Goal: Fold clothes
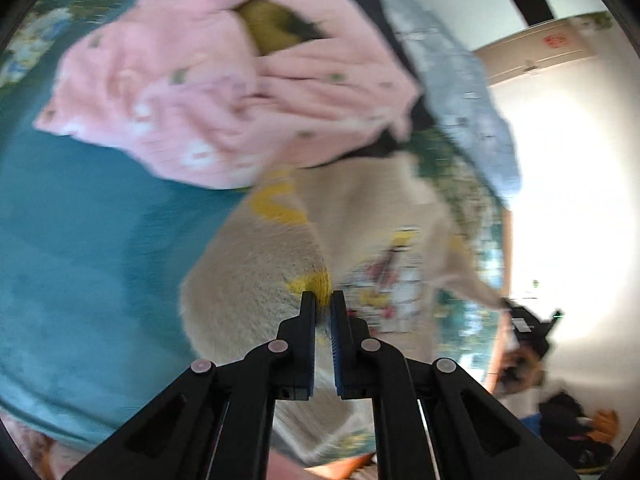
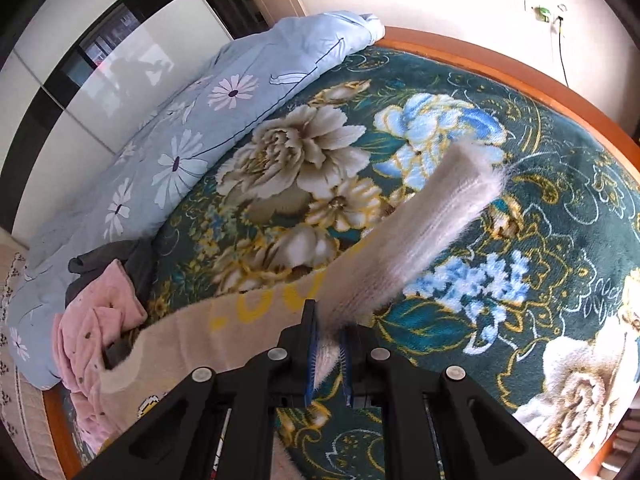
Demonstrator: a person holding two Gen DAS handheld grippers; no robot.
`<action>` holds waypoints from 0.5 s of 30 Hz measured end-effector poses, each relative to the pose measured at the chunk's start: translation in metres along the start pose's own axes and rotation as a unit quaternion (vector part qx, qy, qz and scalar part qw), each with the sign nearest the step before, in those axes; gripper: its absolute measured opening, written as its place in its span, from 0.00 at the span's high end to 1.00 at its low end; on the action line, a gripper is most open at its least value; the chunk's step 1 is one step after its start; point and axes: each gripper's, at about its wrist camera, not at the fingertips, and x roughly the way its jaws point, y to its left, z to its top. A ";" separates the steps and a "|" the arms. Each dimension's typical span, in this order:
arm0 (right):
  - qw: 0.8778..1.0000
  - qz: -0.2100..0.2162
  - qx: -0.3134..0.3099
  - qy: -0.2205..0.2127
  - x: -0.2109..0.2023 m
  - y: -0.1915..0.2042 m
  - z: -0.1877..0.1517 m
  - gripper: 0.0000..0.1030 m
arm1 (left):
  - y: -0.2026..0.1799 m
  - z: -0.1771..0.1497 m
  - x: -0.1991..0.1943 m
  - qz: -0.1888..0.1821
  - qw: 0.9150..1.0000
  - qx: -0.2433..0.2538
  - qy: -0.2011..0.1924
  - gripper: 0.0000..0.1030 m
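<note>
A fuzzy beige sweater (image 1: 256,280) with yellow letters and a cartoon print hangs stretched between my two grippers over the bed. My left gripper (image 1: 323,300) is shut on the sweater by a yellow mark. My right gripper (image 2: 329,322) is shut on the sweater's sleeve (image 2: 420,232), whose ribbed cuff sticks up past the fingers. The sweater's body (image 2: 224,328) runs off to the left in the right wrist view. The far right gripper (image 1: 528,328) shows small in the left wrist view, holding the sleeve end.
A pink patterned garment (image 1: 224,80) lies crumpled on a teal cloth (image 1: 80,260), over dark clothes (image 2: 108,260). A light blue floral quilt (image 2: 192,128) lies along the bed's far side. The green floral bedspread (image 2: 520,280) has a wooden bed rim (image 2: 520,68).
</note>
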 end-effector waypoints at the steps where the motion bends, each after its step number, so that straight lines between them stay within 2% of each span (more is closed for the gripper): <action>1: 1.000 0.003 0.004 0.002 0.000 -0.001 0.000 0.90 | -0.012 0.003 0.003 -0.011 1.000 0.004 0.005 0.94; 7: 1.000 0.016 0.007 0.009 -0.001 -0.004 0.002 0.90 | -0.097 0.013 0.048 -0.037 0.996 0.061 0.044 0.94; 11: 1.000 0.024 0.006 0.009 -0.004 -0.003 0.002 0.90 | -0.132 0.016 0.095 -0.061 0.994 0.065 0.066 0.94; 15: 0.999 0.030 0.004 0.008 -0.006 -0.002 0.001 0.89 | -0.155 0.013 0.150 -0.059 0.992 0.058 0.097 0.94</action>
